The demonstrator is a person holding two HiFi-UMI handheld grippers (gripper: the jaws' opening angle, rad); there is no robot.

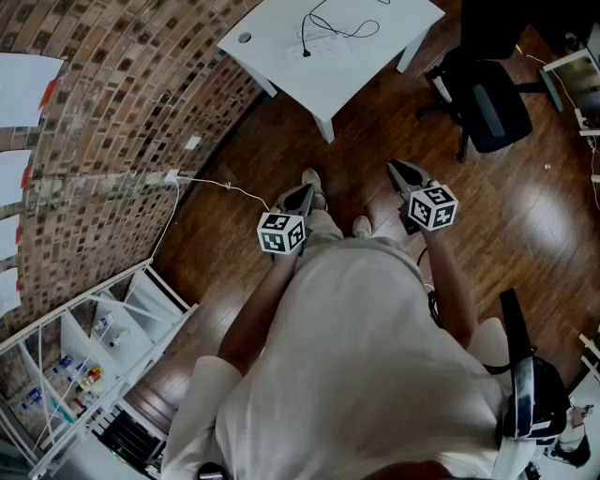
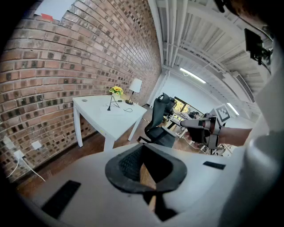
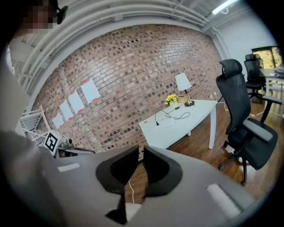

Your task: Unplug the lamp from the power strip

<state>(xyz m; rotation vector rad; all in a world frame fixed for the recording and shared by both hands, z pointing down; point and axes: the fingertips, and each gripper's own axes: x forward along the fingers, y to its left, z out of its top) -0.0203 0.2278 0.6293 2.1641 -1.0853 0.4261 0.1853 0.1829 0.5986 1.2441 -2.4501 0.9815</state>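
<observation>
The lamp (image 2: 134, 90) (image 3: 183, 87) stands at the far end of the white table (image 1: 272, 52), against the brick wall. Its black cable (image 1: 337, 26) loops across the tabletop to a plug (image 1: 306, 52) at the white power strip (image 1: 323, 45) (image 3: 168, 123). Both grippers hang in the air above the wooden floor, well short of the table. My left gripper (image 1: 302, 192) (image 2: 141, 146) is shut and holds nothing. My right gripper (image 1: 401, 169) (image 3: 141, 148) has its jaws almost together, with only a thin slit and nothing between them.
A black office chair (image 1: 487, 98) (image 3: 244, 128) stands right of the table. Yellow flowers (image 3: 171, 99) sit beside the lamp. A white cable runs from a wall socket (image 1: 172, 176) across the floor. A white wire shelf (image 1: 84, 366) stands at the lower left.
</observation>
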